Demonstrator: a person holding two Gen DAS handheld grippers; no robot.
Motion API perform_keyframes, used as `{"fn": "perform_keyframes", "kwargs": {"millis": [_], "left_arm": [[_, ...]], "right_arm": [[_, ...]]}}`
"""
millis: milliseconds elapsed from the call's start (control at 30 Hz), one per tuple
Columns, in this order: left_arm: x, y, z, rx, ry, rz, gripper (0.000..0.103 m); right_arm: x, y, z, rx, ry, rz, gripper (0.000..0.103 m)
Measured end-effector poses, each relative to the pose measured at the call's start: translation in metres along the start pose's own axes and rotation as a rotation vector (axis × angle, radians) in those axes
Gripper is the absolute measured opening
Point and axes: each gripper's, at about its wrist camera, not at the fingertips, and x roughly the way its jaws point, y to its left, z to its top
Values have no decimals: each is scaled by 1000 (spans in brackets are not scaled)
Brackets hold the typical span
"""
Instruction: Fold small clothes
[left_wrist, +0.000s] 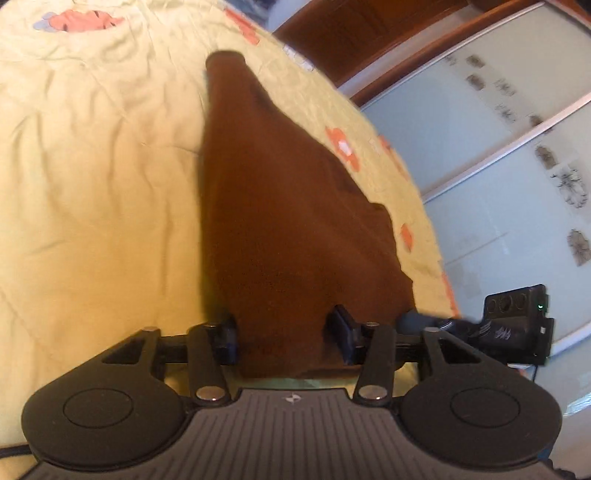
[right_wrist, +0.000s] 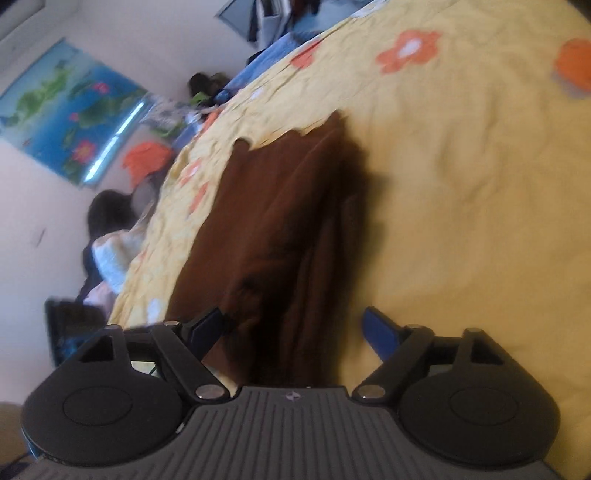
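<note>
A brown garment (left_wrist: 273, 206) lies stretched along the yellow flowered bedspread (left_wrist: 92, 184), narrow at its far end. My left gripper (left_wrist: 282, 332) stands over its near end with the cloth between the parted fingers; the jaws look open, not pinching. In the right wrist view the same brown garment (right_wrist: 280, 229) lies bunched in long folds. My right gripper (right_wrist: 295, 332) is open, its blue-padded fingers wide apart on either side of the garment's near end. The right gripper's body also shows in the left wrist view (left_wrist: 513, 325), just right of the garment.
The bedspread (right_wrist: 461, 184) stretches wide to the right. Sliding wardrobe doors (left_wrist: 498, 147) stand beyond the bed's edge. A person (right_wrist: 110, 236) sits by the far side of the bed, below a blue poster (right_wrist: 70, 110). Clutter lies at the bed's far corner.
</note>
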Motion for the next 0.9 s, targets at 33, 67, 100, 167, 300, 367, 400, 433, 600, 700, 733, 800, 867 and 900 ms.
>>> {"fn": "perform_keyframes", "kwargs": {"millis": [33,67,100,167,300,367,400,433,600,700,733,800,867,900], "left_arm": [[-1,-7,0,23,15,31,27],[-5,-11,-3,41,14,50,25],[-12,-15,-6,56,9,55,22],[-21,-19,-11,88,5,47,20],[-17,-21,-25,215,2,134,21],[-22,-22,-25,207,3,138,28],[-30,-24,-25,208,-11,143,29],[-39,-28,-26,222,-47,158,29],[-70,-80,-42,486,-266,325,30],[-31,-110,-53,632,-222,356,30],[-13,-114,-55,655,-178,364,30],[21,-110,-63,678,-102,417,30],[26,-105,-76,717,-180,422,31],[25,-103,-78,713,-192,418,31]], "right_arm": [[7,5,-2,-29,35,-16,30],[9,12,-6,-97,36,-56,28],[6,19,-9,-151,34,-70,25],[-8,27,-9,-196,18,-62,22],[-12,17,-21,-237,49,-119,19],[-16,18,-28,-259,11,-114,25],[-21,21,-27,-248,10,-120,38],[-28,24,-25,-240,-12,-128,53],[-49,64,-1,-344,-240,-191,56],[-19,85,26,-428,-227,-164,61],[-2,88,36,-434,-202,-160,66],[37,86,52,-466,-124,-246,69],[70,67,55,-528,-83,-346,69],[73,63,56,-569,-107,-330,70]]}}
